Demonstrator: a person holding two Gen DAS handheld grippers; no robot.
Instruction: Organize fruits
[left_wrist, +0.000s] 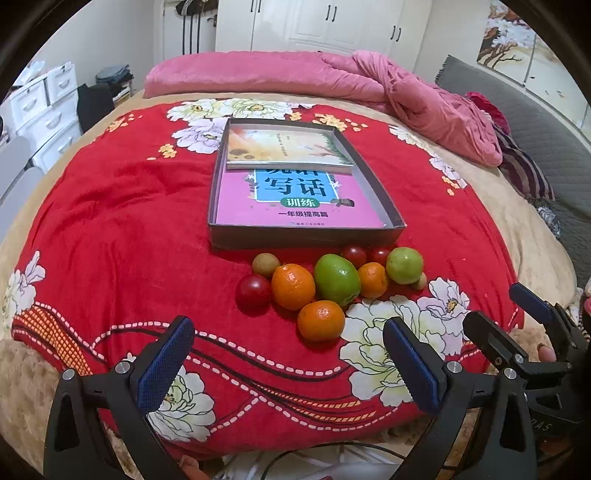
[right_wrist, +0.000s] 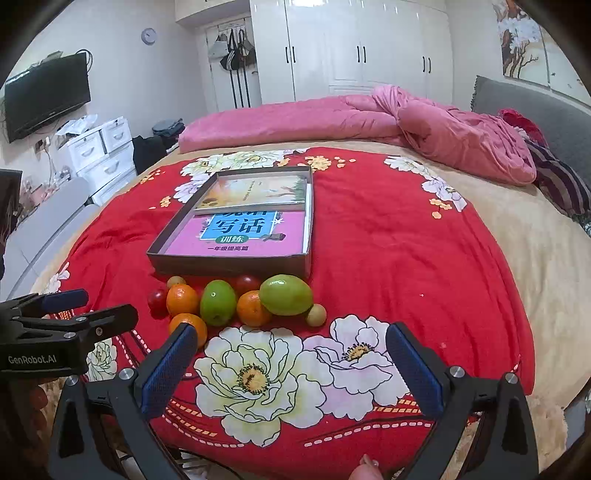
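Red floral blanket (left_wrist: 110, 221) fills both my views, with the cluster of oranges, green fruits and small red fruits (left_wrist: 328, 284) at centre frame, touching the shallow grey cardboard box (left_wrist: 306, 236) of books. My left gripper (left_wrist: 291, 365) and right gripper (right_wrist: 295, 373) sit wide open, empty, low in frame.

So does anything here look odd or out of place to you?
Yes: the shallow box beside the loose fruit pile on the bed holds two books, leaving little bare room. Nothing looks spilled or damaged.
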